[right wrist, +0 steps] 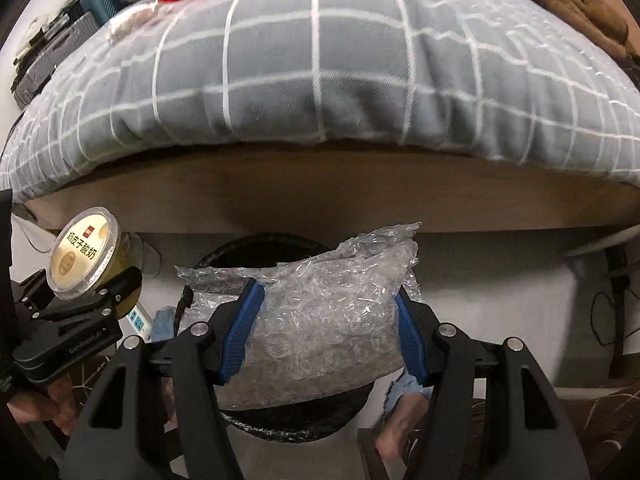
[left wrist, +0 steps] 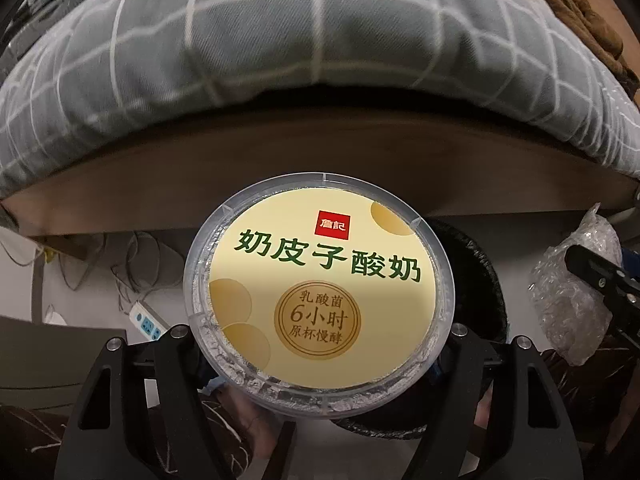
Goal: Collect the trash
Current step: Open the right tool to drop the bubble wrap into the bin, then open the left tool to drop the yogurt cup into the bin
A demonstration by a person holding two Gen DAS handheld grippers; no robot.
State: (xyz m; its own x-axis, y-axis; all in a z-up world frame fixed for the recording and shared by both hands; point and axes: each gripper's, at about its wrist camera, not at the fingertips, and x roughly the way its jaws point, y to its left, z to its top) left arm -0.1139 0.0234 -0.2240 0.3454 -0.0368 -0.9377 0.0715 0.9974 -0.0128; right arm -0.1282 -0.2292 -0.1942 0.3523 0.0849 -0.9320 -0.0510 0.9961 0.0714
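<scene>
Bed (right wrist: pixel 320 72) with grey checked quilt fills the top of both views, wood frame below it. Black bin (right wrist: pixel 280 420) on the floor in front of the bed, right under my tools. Right tool (right wrist: pixel 320 332) clamped on a wad of bubble wrap (right wrist: pixel 320 320), blue pads pressing both sides, directly over the bin mouth. Left tool (left wrist: pixel 320 360) grips a yogurt cup (left wrist: pixel 320 292), lid facing camera, just left of the wrap.

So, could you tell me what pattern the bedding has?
The bedding is grey with a white grid check, clearest in the right wrist view.
</scene>
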